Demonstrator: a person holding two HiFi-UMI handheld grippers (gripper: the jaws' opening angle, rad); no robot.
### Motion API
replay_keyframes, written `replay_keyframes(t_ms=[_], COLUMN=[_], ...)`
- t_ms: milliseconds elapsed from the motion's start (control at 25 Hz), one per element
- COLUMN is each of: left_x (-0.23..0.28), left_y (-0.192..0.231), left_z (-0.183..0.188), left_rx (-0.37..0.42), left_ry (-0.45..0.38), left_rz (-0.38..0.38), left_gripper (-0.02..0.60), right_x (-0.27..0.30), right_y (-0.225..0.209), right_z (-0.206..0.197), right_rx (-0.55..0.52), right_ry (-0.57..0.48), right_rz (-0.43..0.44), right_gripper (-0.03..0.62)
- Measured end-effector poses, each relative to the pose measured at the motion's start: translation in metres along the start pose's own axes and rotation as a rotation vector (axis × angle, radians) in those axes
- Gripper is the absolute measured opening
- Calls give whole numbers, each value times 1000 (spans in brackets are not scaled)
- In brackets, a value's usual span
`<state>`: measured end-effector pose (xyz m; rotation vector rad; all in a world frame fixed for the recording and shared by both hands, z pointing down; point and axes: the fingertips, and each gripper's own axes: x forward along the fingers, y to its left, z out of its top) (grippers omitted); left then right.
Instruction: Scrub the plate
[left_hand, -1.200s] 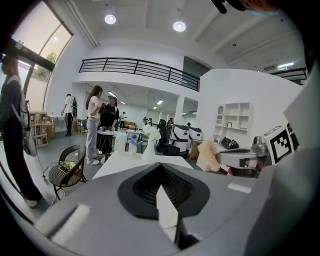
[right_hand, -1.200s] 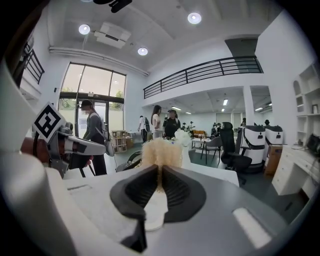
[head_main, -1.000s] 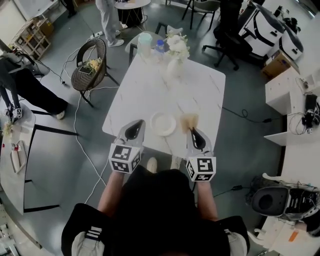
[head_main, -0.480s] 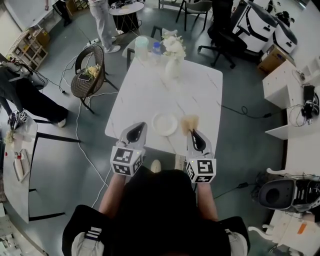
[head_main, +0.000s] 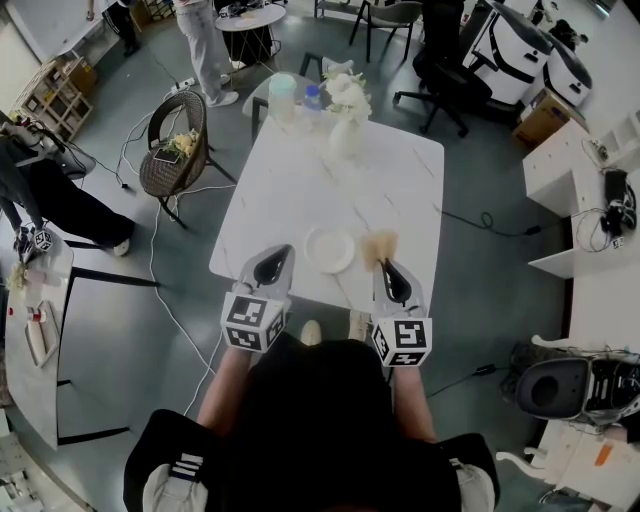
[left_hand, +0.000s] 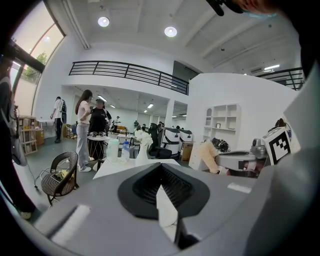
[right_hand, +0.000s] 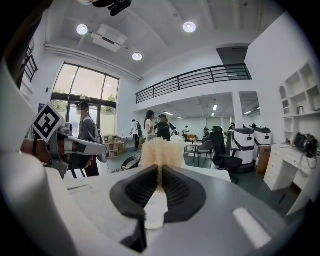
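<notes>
A small white plate (head_main: 329, 248) lies on the white marble table (head_main: 300, 190), close to its near edge. My left gripper (head_main: 273, 260) hovers just left of the plate, apart from it, with its jaws shut and nothing held. In the left gripper view (left_hand: 161, 167) the closed jaws point across the table. My right gripper (head_main: 392, 276) is to the right of the plate and shut on a brush with cream bristles (head_main: 379, 245). The bristles stick out beyond the jaws (right_hand: 161, 150). The brush does not touch the plate.
At the table's far end stand a vase of white flowers (head_main: 348, 118), a bottle (head_main: 316, 95) and a pale container (head_main: 285, 92). A wicker chair (head_main: 178, 145) stands to the left of the table. People stand further back, and cables run over the floor.
Both grippers, the plate and the brush keep their places. Only the head view has shifted slightly.
</notes>
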<state>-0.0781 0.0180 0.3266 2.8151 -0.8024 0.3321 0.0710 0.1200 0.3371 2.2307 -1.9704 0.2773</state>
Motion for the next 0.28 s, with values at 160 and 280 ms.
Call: replay_keyframes(t_ms=[160,280], left_x=[2,5], left_y=[1,2], left_z=[-4,-5], left_rx=[-4,-7], left_ry=[4,7], left_rz=[-6,-8], left_gripper=[8,8], right_x=[1,2], right_y=[1,0], right_z=[-4,-5], right_rx=[1,3], right_ry=[4,6], right_rz=[0,0], right_gripper=[29,29])
